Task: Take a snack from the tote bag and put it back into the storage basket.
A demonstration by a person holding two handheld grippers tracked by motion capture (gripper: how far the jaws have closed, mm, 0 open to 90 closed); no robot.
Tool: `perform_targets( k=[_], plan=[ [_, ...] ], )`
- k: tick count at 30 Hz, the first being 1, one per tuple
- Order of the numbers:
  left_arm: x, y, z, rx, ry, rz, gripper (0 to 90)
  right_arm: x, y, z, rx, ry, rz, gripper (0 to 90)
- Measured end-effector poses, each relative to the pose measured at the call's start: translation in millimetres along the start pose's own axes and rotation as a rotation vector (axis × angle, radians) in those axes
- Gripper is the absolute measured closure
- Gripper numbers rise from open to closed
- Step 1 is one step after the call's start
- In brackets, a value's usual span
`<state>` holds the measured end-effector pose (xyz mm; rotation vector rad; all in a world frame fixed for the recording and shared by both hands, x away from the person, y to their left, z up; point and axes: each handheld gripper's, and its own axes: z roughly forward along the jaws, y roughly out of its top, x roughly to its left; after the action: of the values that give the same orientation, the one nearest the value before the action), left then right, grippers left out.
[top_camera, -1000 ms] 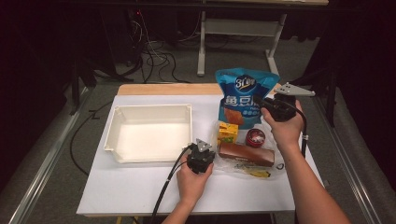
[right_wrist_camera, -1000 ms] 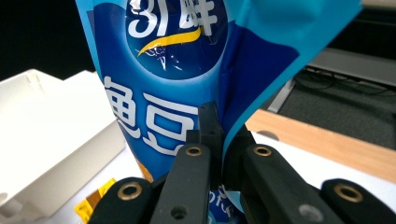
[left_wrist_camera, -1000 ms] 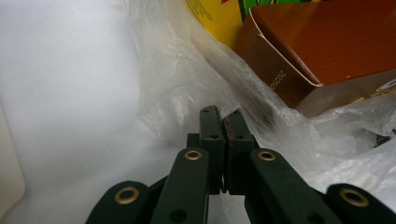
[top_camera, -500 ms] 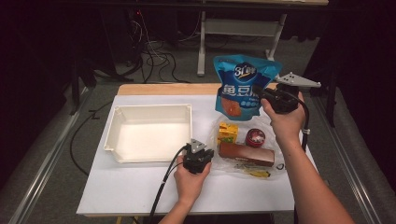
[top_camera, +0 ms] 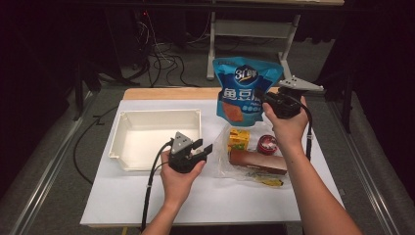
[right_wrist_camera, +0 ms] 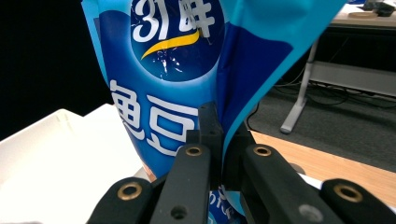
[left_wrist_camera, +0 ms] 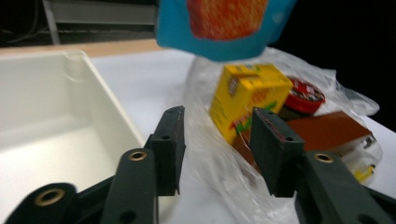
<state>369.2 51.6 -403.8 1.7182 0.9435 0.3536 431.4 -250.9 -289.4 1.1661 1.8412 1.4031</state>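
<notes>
A blue snack bag [top_camera: 244, 88] hangs in the air above the table, with my right gripper [top_camera: 266, 99] shut on its right edge; the pinched blue snack bag [right_wrist_camera: 173, 79] rises right in front of the right gripper view. Under it lies a clear plastic bag [top_camera: 252, 156] holding a yellow box [top_camera: 238, 138], a red round tin [top_camera: 267, 144] and a brown bar [top_camera: 258, 161]. My left gripper [top_camera: 204, 147] stands open at that clear plastic bag's [left_wrist_camera: 219, 158] left edge, the film between its jaws and the yellow box [left_wrist_camera: 247, 98] just beyond. A white bin [top_camera: 156, 137] sits at the left.
White paper [top_camera: 205, 196] covers the table, with a strip of bare wood [top_camera: 166, 93] along the far edge. Black cables [top_camera: 151, 191] trail from my left gripper toward the front edge. A desk frame [top_camera: 254, 29] and wires stand on the floor behind.
My right gripper has lifted the blue snack bag up off the table. My left gripper has edged right toward the clear plastic bag.
</notes>
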Motion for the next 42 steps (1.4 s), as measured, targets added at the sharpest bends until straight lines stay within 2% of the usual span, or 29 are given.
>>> perform_targets(
  k=[6, 8, 12, 18, 21, 25, 31, 38, 42],
  plan=[
    [19.4, 29.6, -12.2, -0.030, 0.036, 0.009, 53.0, 8.6, 4.0, 3.6, -0.003, 0.005, -0.002, 90.0],
    [23.8, 38.8, -14.3, -0.038, 0.045, 0.024, 52.7, 13.0, 5.8, 5.4, -0.004, 0.013, -0.004, 90.0],
    [34.5, 59.6, -18.3, -0.077, 0.056, 0.028, 51.3, 21.0, 7.2, 9.4, -0.009, 0.027, 0.008, 90.0],
    [43.2, 76.1, -19.3, -0.131, 0.055, 0.010, 47.8, 36.2, 8.7, 14.4, -0.010, 0.053, 0.010, 90.0],
    [45.0, 81.5, -19.2, -0.141, 0.047, -0.005, 48.2, 43.6, 8.9, 17.8, -0.009, 0.061, 0.000, 90.0],
    [42.8, 87.9, -18.8, -0.166, 0.039, -0.004, 48.4, 51.3, 7.1, 23.3, 0.002, 0.073, -0.004, 90.0],
    [38.6, 98.9, -13.1, -0.190, 0.042, 0.000, 45.9, 61.0, 6.4, 27.5, 0.001, 0.097, -0.003, 90.0],
    [36.4, 107.6, -14.8, -0.222, 0.050, -0.001, 44.5, 71.7, 7.3, 30.9, -0.001, 0.120, -0.007, 90.0],
    [37.6, 111.4, -14.9, -0.208, 0.051, -0.023, 45.3, 77.9, 6.3, 34.0, 0.008, 0.137, -0.006, 90.0]
  ],
)
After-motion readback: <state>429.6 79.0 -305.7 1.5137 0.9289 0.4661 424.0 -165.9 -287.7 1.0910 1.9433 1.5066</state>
